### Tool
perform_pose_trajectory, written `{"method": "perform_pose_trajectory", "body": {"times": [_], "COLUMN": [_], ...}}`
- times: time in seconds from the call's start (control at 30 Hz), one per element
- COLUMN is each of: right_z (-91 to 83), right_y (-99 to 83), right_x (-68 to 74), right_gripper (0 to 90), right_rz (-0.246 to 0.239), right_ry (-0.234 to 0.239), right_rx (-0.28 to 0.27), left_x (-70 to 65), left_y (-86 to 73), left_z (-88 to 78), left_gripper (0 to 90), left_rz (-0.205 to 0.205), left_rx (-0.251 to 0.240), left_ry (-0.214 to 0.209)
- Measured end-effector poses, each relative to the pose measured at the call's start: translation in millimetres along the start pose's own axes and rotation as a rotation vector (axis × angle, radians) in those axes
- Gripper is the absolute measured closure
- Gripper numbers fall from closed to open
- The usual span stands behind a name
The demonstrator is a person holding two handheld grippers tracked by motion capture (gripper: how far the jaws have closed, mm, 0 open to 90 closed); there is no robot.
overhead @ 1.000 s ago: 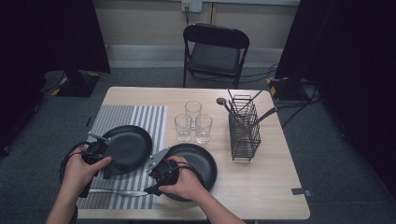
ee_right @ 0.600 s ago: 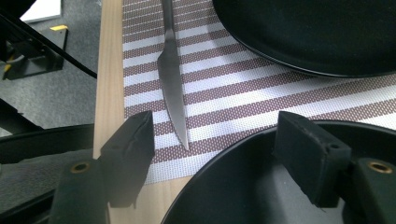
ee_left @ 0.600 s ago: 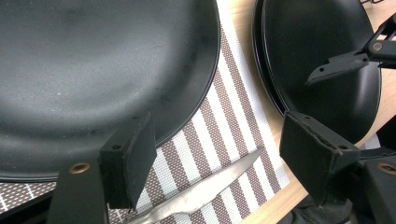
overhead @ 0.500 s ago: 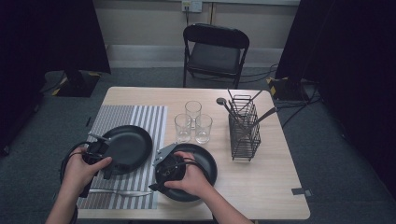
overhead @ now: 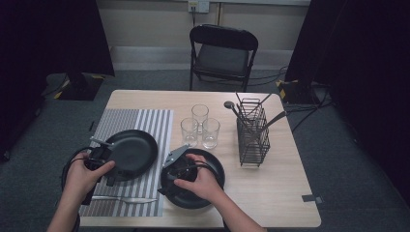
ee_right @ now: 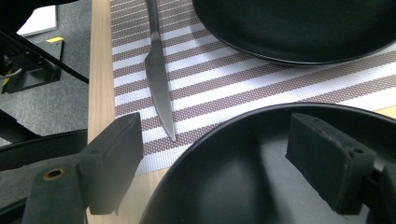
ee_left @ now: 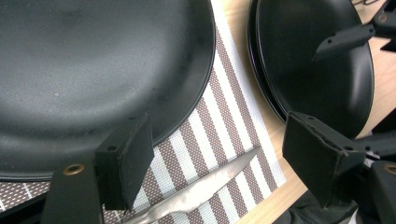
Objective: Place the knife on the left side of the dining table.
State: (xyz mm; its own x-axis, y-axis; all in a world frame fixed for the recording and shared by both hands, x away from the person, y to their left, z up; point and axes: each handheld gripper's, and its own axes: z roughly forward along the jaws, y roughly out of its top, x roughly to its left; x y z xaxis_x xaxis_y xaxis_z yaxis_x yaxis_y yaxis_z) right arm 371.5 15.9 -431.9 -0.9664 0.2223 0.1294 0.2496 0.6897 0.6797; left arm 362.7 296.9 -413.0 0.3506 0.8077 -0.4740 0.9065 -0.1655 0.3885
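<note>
A black plate lies on the striped placemat; a second black plate sits on the wood to its right. A knife lies along the mat's front. My left gripper is at the first plate's near-left edge. Its jaws have just been opening and stand wide in the left gripper view, over mat and knife tip, gripping nothing. My right gripper is over the second plate's left side. Its jaws have just been opening and straddle the plate's rim without touching it.
Three empty glasses stand close behind the second plate. A black wire caddy with utensils stands to the right of them. A folding chair is beyond the table's far edge. Bare wood spreads at the front right.
My right hand has shifted slightly to the right and away from the front edge, over the second plate. The left hand and both plates have stayed put.
</note>
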Motion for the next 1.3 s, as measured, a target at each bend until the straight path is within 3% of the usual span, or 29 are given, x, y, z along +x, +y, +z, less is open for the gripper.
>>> {"method": "perform_pose_trajectory", "body": {"times": [1.3], "right_z": [-57.8], "right_y": [-19.7], "right_x": [-22.5], "right_gripper": [18.7], "right_rz": [0.034], "right_ry": [-0.060], "right_rx": [-0.002], "left_x": [-0.8], "left_y": [-1.9], "left_z": [-1.3], "left_gripper": [25.1], "left_rz": [0.023], "left_rx": [0.002], "left_ry": [0.005]}}
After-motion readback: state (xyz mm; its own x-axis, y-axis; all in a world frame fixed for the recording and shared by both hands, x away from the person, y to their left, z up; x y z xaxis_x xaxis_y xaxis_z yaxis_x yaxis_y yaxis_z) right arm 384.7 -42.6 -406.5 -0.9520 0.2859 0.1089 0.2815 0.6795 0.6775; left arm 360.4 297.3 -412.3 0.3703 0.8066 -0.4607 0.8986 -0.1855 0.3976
